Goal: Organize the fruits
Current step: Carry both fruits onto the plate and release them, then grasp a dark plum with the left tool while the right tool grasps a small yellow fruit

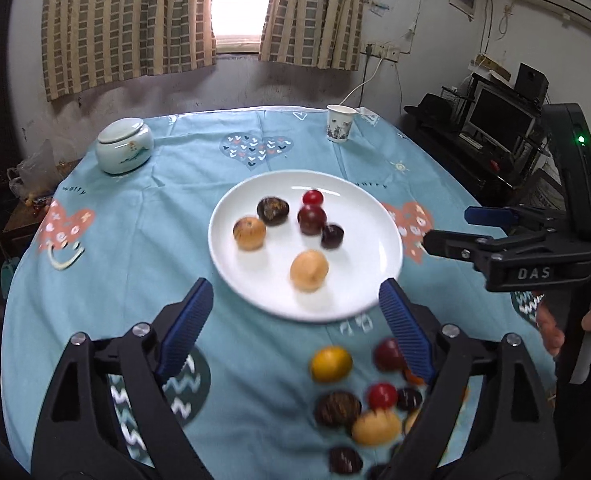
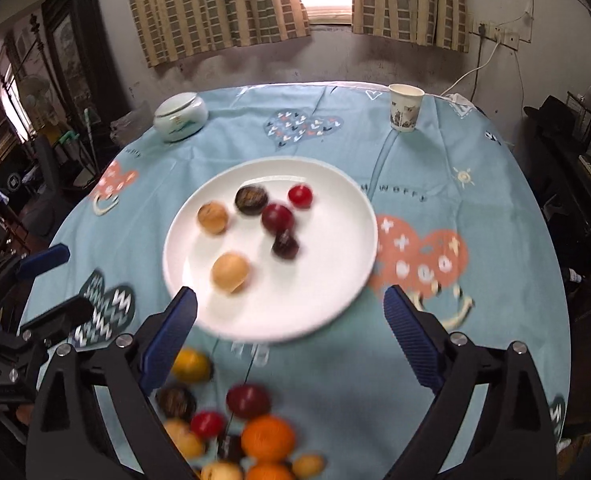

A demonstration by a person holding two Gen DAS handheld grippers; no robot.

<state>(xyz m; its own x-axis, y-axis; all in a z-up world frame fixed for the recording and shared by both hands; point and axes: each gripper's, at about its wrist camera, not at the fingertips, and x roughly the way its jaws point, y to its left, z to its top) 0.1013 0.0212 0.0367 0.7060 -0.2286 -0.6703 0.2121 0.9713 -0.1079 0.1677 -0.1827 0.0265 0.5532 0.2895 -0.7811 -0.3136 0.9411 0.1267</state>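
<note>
The surface (image 2: 335,360) is round, covered by a light blue cloth printed with hearts. Directly on it lie a white plate (image 2: 327,280) near the middle, a lidded ceramic jar (image 2: 180,118) at the far left, and a paper cup (image 2: 404,108) at the far right. A loose pile of fruit (image 2: 231,428) sits on the cloth just beside the plate's near rim.

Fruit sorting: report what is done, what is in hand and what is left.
Done: six small fruits lie on the white plate, among them a cherry tomato and a tan round fruit. In hand: nothing; the left tool and right tool are both open and empty. Left: a loose pile on the tablecloth near the plate, including a yellow fruit and an orange.
</note>
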